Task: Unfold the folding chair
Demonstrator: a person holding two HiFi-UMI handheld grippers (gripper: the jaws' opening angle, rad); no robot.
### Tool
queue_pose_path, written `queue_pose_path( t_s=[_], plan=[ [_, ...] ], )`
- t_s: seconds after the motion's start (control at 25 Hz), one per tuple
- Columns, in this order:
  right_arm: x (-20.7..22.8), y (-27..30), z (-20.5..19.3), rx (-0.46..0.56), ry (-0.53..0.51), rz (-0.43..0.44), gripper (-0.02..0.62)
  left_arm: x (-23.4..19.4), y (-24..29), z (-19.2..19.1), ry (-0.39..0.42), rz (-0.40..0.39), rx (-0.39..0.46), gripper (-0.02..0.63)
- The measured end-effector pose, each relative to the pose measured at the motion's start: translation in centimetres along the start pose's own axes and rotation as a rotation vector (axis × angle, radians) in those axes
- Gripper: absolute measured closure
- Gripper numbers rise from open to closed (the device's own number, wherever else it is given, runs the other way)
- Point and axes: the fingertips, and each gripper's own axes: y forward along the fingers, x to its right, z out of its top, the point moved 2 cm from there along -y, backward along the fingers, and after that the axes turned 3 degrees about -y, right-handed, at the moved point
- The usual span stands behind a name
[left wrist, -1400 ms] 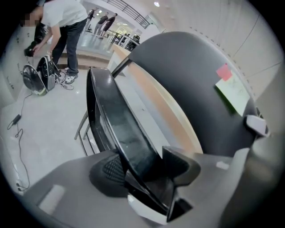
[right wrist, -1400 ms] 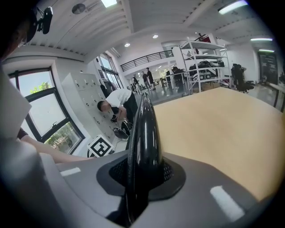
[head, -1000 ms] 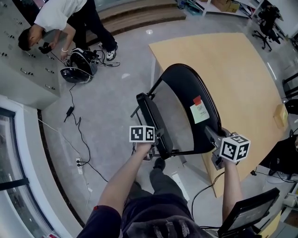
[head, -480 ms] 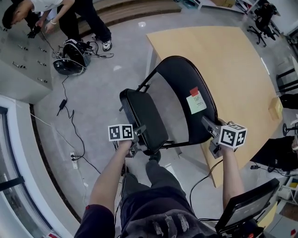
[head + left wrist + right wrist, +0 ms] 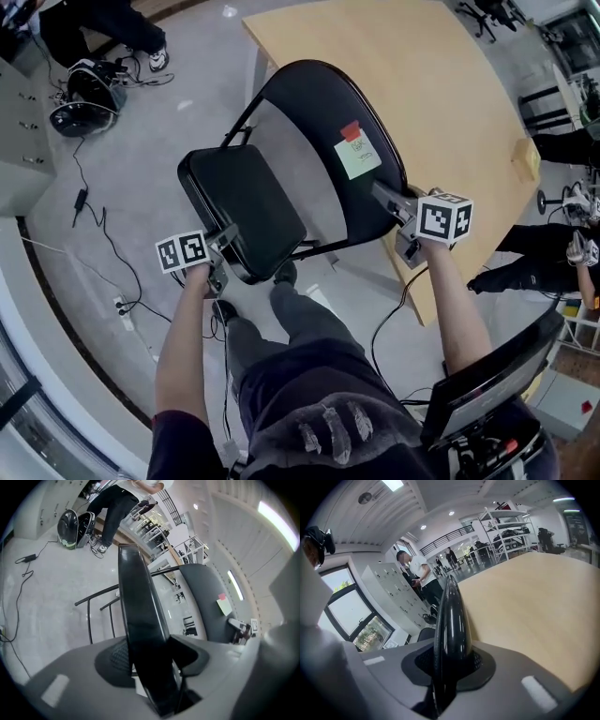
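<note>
The black folding chair stands on the floor in front of me in the head view. Its seat [image 5: 239, 211] is swung out to the left of the backrest [image 5: 323, 112], which bears a green note [image 5: 357, 157]. My left gripper [image 5: 222, 251] is shut on the seat's near edge; in the left gripper view that edge [image 5: 143, 620] runs up between the jaws. On the backrest's right rim my right gripper [image 5: 392, 204] is shut. In the right gripper view the rim [image 5: 450, 616] stands between the pads.
A large wooden table [image 5: 441, 84] lies just behind and right of the chair. On the grey floor at left are cables [image 5: 103, 244], a socket strip [image 5: 123, 313] and a black helmet-like object [image 5: 82, 97]. A grey cabinet [image 5: 14, 141] stands far left, a dark screen [image 5: 487, 380] lower right.
The seat has swung away from the backrest toward the left and flatter, carried by my left gripper. The right gripper has kept its hold on the backrest.
</note>
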Motion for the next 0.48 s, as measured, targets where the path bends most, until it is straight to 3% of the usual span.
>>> queue_pose_path(
  t_s=[0.28,0.48],
  plan=[
    [-0.9,-0.2,0.4,-0.049,0.005,0.02,0.538,-1.9,-1.8,-0.6,-0.077,0.007,0.009,0.385],
    [-1.4,0.2,0.0,-0.074,0.03,0.057,0.537,-4.1,-2.7,-1.0,-0.16,0.054,0.043,0.385]
  ],
)
